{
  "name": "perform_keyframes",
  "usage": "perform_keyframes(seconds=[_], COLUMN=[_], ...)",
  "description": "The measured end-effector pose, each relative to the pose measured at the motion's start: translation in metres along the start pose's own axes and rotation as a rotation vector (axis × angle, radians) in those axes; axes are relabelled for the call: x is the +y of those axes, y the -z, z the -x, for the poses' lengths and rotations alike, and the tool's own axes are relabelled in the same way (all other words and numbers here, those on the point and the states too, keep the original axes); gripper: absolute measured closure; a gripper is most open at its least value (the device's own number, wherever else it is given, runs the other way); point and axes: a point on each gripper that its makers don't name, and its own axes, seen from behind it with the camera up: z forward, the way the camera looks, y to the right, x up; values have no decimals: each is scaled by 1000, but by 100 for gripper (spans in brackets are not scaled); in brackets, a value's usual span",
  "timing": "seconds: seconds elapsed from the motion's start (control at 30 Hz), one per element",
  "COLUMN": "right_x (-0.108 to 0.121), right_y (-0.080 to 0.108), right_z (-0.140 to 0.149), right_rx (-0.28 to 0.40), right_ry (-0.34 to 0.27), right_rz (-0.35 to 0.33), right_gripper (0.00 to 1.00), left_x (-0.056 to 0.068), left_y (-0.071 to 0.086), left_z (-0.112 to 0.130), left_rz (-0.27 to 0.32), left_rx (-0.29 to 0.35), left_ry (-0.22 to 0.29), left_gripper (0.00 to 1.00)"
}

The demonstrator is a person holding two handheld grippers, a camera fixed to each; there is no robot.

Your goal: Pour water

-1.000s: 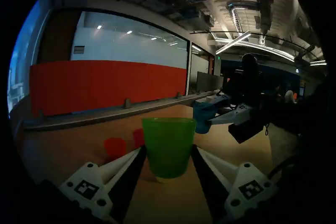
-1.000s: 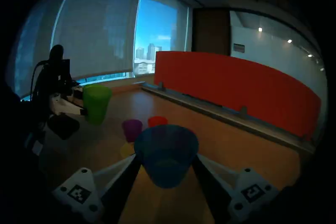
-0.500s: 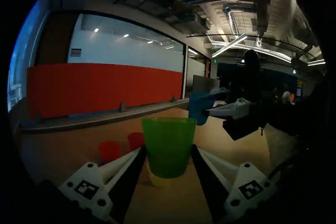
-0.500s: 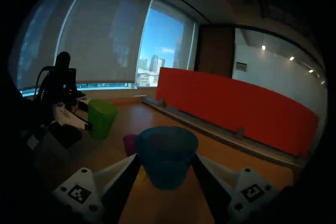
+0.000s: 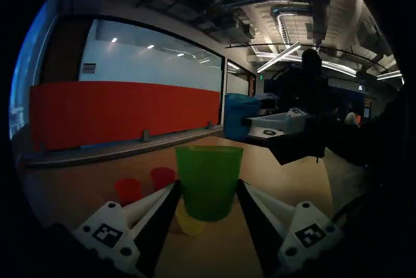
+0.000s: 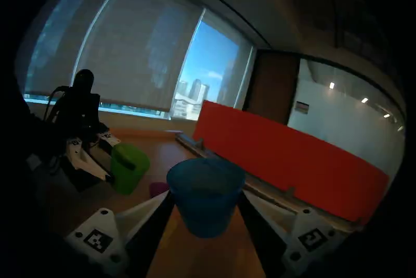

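Left tongs point(image 5: 208, 185) clamped on green cup point(image 5: 209, 200), upright, lifted over worktop point(image 5: 281, 168). Right tongs point(image 6: 206, 196) clamped on blue cup point(image 6: 206, 213), upright. Seen from left tongs, blue cup lies near, higher, 1 o'clock. Seen from right tongs, green cup at 9 o'clock. Pour likely needs leftward tilt.

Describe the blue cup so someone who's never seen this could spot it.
Find the long wooden table by the red wall panel. Above it, the right gripper holds the blue cup upright. It is the only blue one; the left gripper holds a green cup.
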Motion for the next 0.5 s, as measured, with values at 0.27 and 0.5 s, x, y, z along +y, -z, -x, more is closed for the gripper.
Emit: perform_keyframes(seconds=[0.27, 0.5], right_x=[-4, -7], right_y=[-7, -13], right_z=[-12, -19], right_rx=[8, 15], right_ry=[60, 103], right_rz=[-15, -22], right_gripper=[13, 14], left_x=[4, 9], left_y=[-2, -3], left_z=[-1, 1], left_rz=[7, 19], left_rx=[8, 8], left_ry=[6, 4], left_gripper=[24, 24])
